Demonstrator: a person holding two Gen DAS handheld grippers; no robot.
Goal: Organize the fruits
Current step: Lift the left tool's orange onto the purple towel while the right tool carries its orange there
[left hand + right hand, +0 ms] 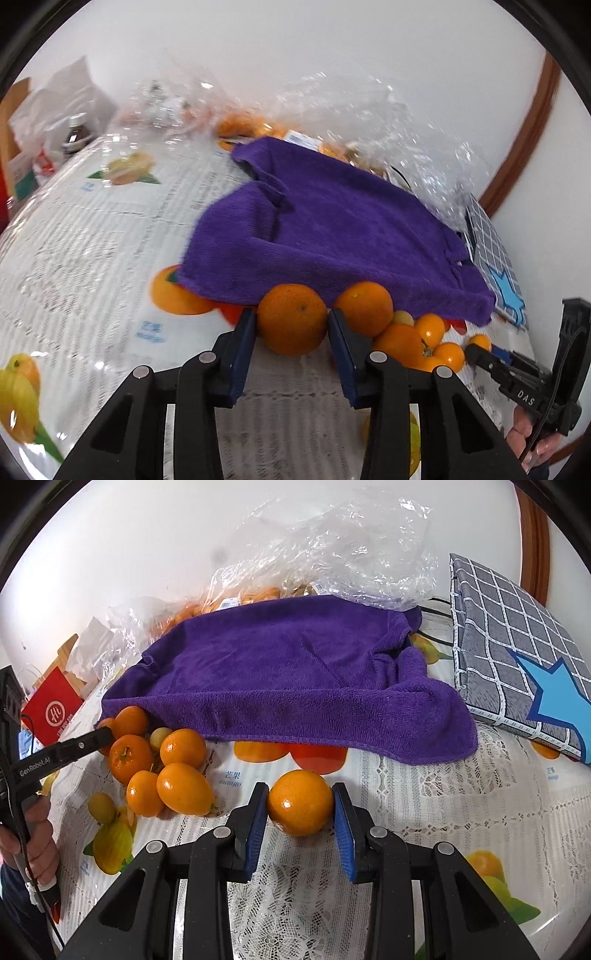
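Fingers of the left gripper [291,325] clamp a mandarin [291,319] at the purple towel [332,229] edge, low over the tablecloth [92,240]; right gripper [300,805] fingers level, pads touching a small orange [300,802] beside the fruit pile [159,764].

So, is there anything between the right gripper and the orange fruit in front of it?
Nothing visible. The round orange fruit already sits between the blue pads of the right gripper, on the lace-patterned tablecloth. The purple towel lies behind it, and the pile of small oranges is off to the left.
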